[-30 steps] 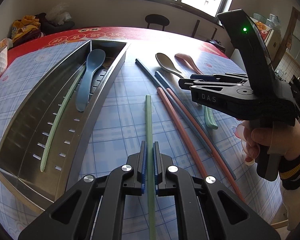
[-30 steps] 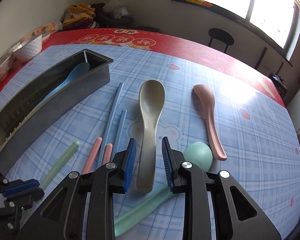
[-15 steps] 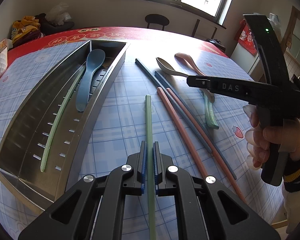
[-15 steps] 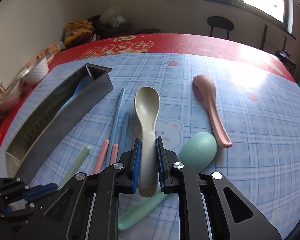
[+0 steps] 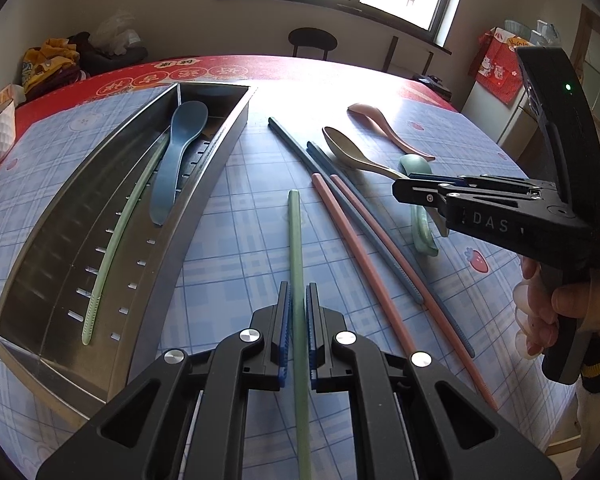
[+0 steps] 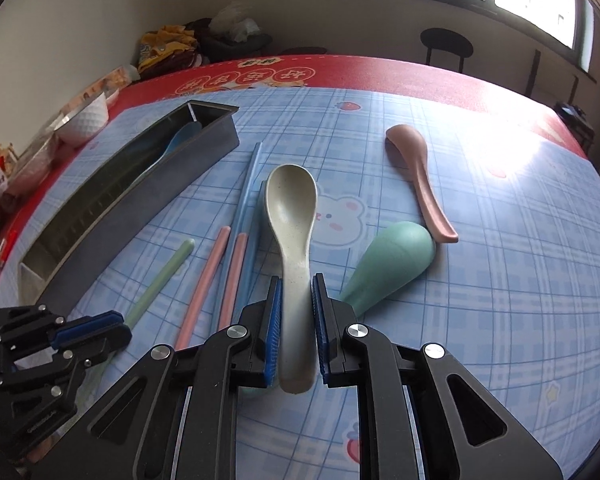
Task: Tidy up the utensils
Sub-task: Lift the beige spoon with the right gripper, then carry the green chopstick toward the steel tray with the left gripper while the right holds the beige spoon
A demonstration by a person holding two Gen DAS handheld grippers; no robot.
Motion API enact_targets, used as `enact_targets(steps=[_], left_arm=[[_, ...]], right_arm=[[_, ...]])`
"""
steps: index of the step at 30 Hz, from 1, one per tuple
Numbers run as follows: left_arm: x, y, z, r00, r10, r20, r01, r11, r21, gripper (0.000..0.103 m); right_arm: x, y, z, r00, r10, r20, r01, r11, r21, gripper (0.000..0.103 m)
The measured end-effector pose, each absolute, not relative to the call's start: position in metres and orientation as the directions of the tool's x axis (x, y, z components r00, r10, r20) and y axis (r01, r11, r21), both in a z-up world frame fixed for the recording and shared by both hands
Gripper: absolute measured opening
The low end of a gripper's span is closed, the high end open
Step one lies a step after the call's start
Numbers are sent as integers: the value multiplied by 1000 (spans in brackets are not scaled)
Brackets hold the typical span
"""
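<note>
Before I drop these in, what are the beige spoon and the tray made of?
Beige spoon: probably matte plastic or wheat-straw composite; dull, faintly speckled surface, no glare. Tray: looks like brushed stainless steel; grey sheen, soft reflections, slots punched in its floor.

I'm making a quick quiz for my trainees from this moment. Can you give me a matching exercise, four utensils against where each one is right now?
Things:
1. beige spoon
2. blue spoon
3. pink spoon
4. loose green chopstick

Places:
A. inside the metal tray
B. between the left gripper's fingers
C. lying free on the tablecloth, beyond the green spoon
D. between the right gripper's fingers

Pairs: 1-D, 2-A, 3-C, 4-B
</note>
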State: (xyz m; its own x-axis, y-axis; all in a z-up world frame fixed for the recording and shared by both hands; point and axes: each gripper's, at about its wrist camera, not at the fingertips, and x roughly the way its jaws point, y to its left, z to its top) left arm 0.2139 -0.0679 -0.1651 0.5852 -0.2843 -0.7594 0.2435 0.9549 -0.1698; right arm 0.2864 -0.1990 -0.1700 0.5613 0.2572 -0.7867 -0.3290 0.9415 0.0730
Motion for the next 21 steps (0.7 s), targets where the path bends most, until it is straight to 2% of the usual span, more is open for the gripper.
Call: enact_targets(steps=[11, 21], left_arm=[[214, -64, -165, 583, -295, -757, 244, 952, -183, 6], [216, -62, -165, 580, -304, -756, 245, 950, -194, 6]], right_arm=[[303, -179, -163, 593, 139, -793, -386, 913, -129, 16], [302, -161, -169, 595, 81, -799, -435, 869, -236, 16]])
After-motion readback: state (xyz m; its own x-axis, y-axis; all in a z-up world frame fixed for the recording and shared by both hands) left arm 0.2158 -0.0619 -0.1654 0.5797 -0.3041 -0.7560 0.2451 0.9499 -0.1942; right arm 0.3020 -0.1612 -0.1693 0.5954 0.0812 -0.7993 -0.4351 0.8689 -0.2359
